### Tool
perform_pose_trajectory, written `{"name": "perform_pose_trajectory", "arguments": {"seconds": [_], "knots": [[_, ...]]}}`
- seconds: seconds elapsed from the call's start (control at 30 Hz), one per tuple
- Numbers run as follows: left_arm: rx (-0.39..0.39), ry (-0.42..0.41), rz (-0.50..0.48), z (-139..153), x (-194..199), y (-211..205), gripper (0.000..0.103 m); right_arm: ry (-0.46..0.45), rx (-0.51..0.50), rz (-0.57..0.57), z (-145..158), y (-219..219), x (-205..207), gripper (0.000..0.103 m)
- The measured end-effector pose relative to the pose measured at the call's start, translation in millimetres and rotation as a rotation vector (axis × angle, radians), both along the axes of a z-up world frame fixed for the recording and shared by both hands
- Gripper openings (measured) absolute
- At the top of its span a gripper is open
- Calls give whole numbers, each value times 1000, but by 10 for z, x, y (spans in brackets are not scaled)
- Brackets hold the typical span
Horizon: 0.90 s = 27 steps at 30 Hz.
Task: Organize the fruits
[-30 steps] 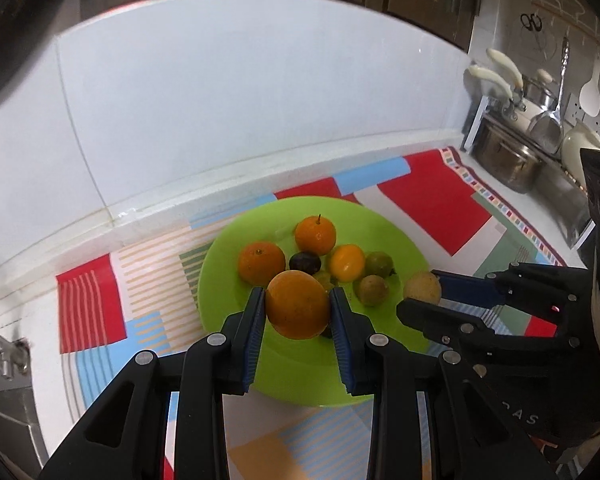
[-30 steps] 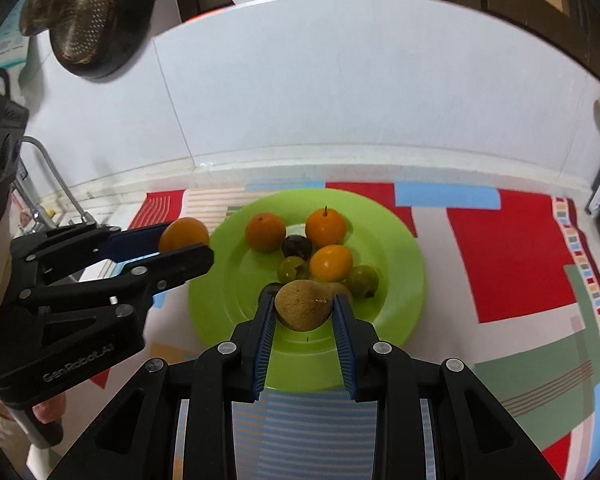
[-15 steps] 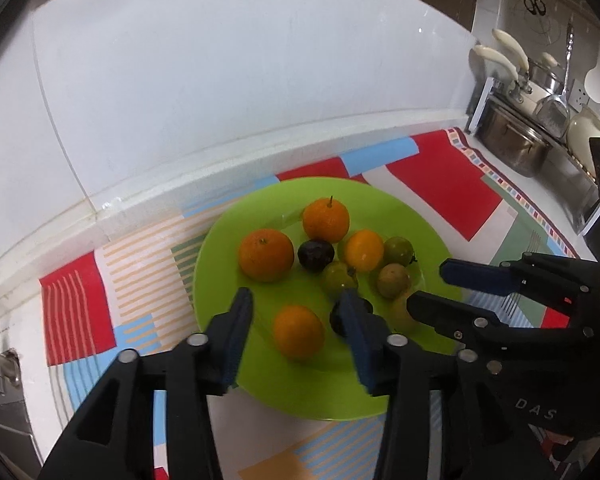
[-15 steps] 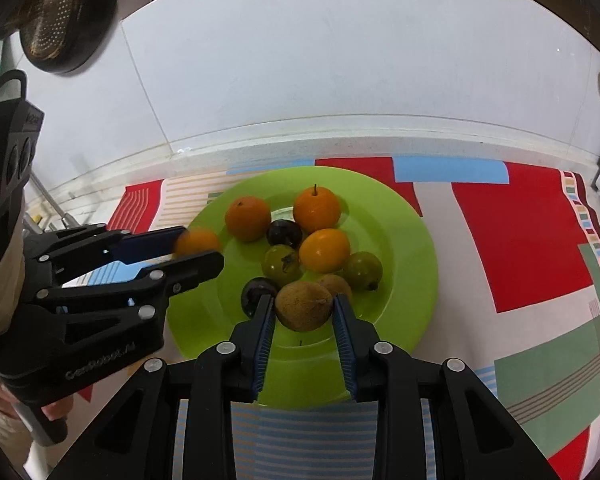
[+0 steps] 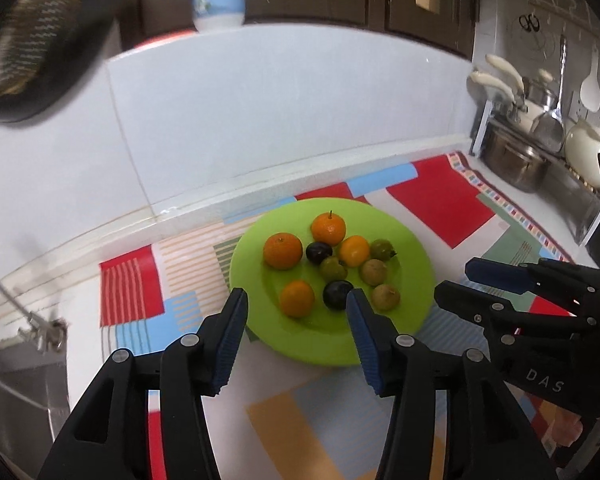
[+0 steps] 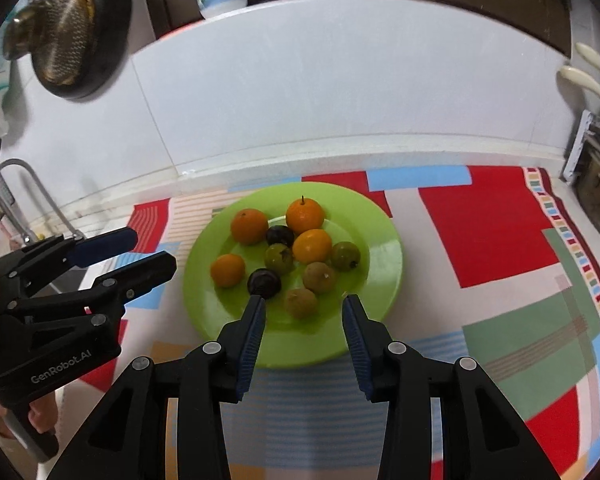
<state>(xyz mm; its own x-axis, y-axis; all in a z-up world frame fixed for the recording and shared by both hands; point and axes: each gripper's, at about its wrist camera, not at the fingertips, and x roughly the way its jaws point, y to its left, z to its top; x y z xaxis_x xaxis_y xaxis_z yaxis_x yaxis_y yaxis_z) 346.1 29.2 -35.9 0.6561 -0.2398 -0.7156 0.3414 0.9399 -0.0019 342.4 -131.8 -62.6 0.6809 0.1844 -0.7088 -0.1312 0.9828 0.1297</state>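
Observation:
A green plate (image 5: pixel 414 280) (image 6: pixel 384 256) lies on a colourful mat and holds several fruits: oranges, dark plums, green and brown fruits. The orange (image 5: pixel 297 298) (image 6: pixel 227 270) I held lies at the plate's front left. The brown fruit (image 6: pixel 300 302) (image 5: pixel 385 297) lies at the front. My left gripper (image 5: pixel 296 312) is open and empty, above the plate's near edge. My right gripper (image 6: pixel 304 308) is open and empty, just behind the brown fruit. Each gripper also shows in the other's view: the right gripper (image 5: pixel 460 284), the left gripper (image 6: pixel 148 252).
A white tiled wall runs behind the mat. Pots and utensils (image 5: pixel 516 156) stand at the right. A sink edge with a tap (image 6: pixel 24 200) is at the left. A strainer (image 6: pixel 66 36) hangs on the wall above.
Both grippers opened and drew back up from the plate. The left let go of the orange, the right let go of the brown fruit; both fruits now rest on the plate.

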Motion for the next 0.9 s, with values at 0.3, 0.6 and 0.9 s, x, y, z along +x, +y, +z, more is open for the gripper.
{"name": "perform_pose_trajectory", "arguments": {"seconds": [0.3, 0.6, 0.9], "knots": [[-36, -91, 136, 278, -738, 37, 68, -81, 14, 5, 300, -165, -572, 53], [-46, -174, 206, 542, -1488, 14, 81, -174, -5, 42, 561, -269, -1188, 61], [-49, -227, 230, 708, -2044, -76, 86, -221, -6, 79, 726, -380, -1747, 61]]}}
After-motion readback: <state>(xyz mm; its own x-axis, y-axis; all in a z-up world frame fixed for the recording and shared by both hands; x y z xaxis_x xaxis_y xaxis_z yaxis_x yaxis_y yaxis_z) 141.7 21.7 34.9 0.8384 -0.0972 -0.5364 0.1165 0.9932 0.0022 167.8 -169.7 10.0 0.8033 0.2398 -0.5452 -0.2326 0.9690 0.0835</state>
